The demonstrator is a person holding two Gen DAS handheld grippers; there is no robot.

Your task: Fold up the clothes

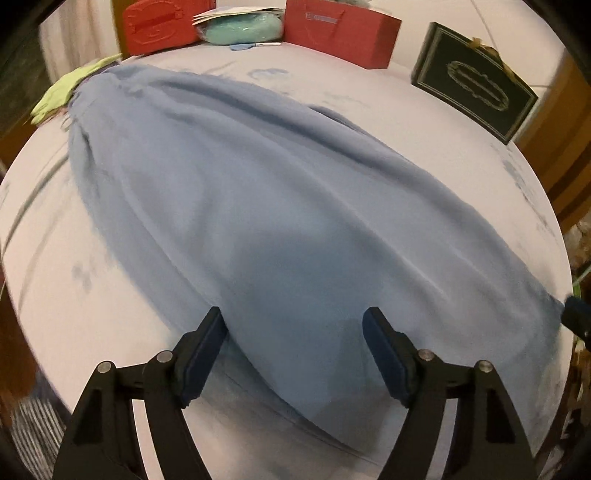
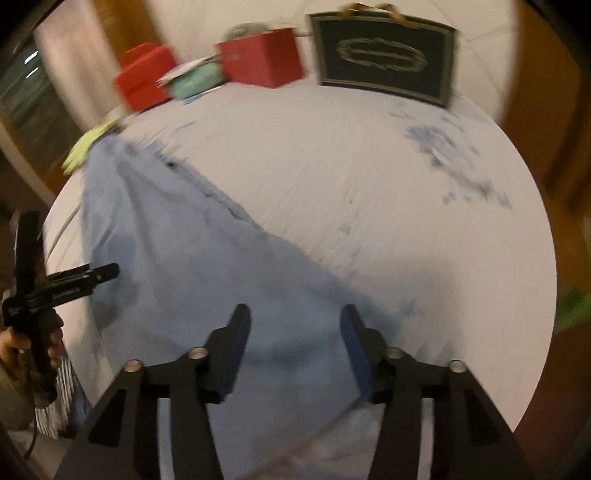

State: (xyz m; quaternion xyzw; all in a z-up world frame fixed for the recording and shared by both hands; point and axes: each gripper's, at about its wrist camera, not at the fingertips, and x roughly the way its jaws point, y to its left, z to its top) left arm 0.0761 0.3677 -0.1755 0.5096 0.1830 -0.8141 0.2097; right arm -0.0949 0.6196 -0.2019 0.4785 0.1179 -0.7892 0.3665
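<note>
garment (image 1: 280,206): pale blue | tablecloth (image 1: 424,133): white (blue blotches) | boxes (image 1: 340,33): red

Garment (image 1: 258,206) spread on round table (image 1: 424,155); boxes (image 1: 340,33), bags (image 1: 476,81) along far edge behind it.

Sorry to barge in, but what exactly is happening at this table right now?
A person is folding clothes with a handheld gripper in each hand. A blue garment lies spread lengthwise on the round white table. The left gripper and the right gripper both hover open above its near end, gripping nothing.
</note>
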